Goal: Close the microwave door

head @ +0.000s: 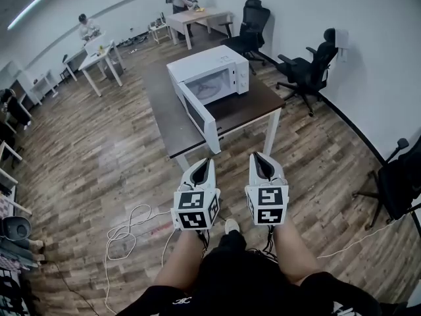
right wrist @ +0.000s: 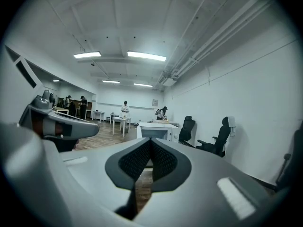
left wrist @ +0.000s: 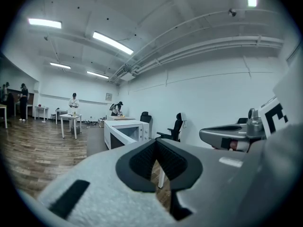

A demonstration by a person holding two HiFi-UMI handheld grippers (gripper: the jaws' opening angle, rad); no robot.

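Both of your tools are short of the work: the left hand-held gripper [head: 205, 165] and the right hand-held gripper [head: 260, 158] are side by side over the floor, near you and apart from the desk [head: 253, 104]; each has its jaws pressed together with nothing between them, as each gripper's own view confirms. The white microwave [head: 209, 71] sits on the far part of the dark desk; its microwave door [head: 199, 116] stands swung wide, with the free edge pointing toward you and reaching close to the desk's near edge.

The likeliest trouble is contact on the wrong face; if you come straight in, the left tip could meet the door's free edge or its inner side and force it wider against the hinge; you want to come round to the outer face on the left. Closed jaw tips give a small, hard contact, so they may skid across the smooth panel and drop off the edge. Pushing close to the hinge would take more force and could slide the whole microwave across the desk rather than swing the door; a hard shove near the free edge could slam it or bounce it back unlatched. The right tool could clip the white desk leg [head: 271, 131] as you close in. A loose white cable [head: 128, 232] coils on the floor just to your left; a step that way could snag it.
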